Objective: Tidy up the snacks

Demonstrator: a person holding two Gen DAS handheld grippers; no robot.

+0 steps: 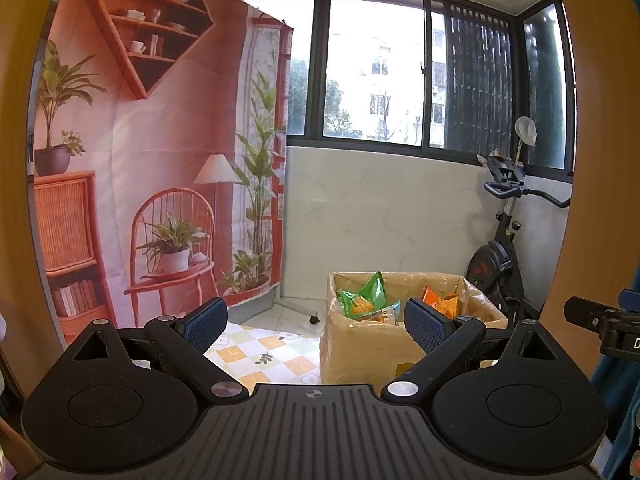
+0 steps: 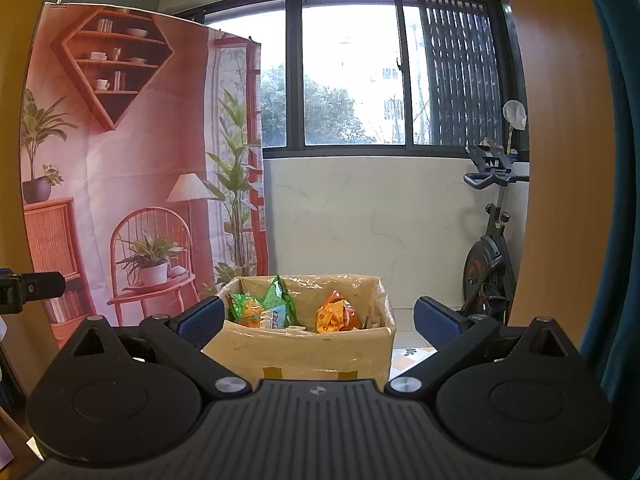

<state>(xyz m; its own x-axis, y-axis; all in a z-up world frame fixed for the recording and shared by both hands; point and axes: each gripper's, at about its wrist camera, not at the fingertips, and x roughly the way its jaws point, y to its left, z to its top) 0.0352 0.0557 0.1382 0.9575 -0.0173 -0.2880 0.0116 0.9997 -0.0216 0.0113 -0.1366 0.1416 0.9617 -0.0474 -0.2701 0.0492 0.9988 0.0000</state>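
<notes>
I have both tools held level and well back from the work, and both stand wide apart with nothing between the pads: the left gripper (image 1: 316, 322) frames a patch of checked tablecloth (image 1: 260, 354), while the right gripper (image 2: 318, 318) points straight at the cardboard box (image 2: 304, 354). My guess is they hang here to line up an approach, the right one better aimed than the left.

The snacks sit inside that box, which is lined with clear plastic and open at the top. A green packet (image 2: 276, 300) leans at its left side with a smaller pale blue packet (image 2: 272, 318) against it, and an orange packet (image 2: 334, 314) lies toward the right, apart from the green one. They look dropped in loosely, not sorted.

The box wall hides everything below the packets' tops, so I cannot tell how many lie underneath. Print on the wrappers is too small to read. The gripper bodies block the near tabletop in both views, so any snacks waiting there are unseen. An exercise bike (image 2: 486, 248) stands behind, right
</notes>
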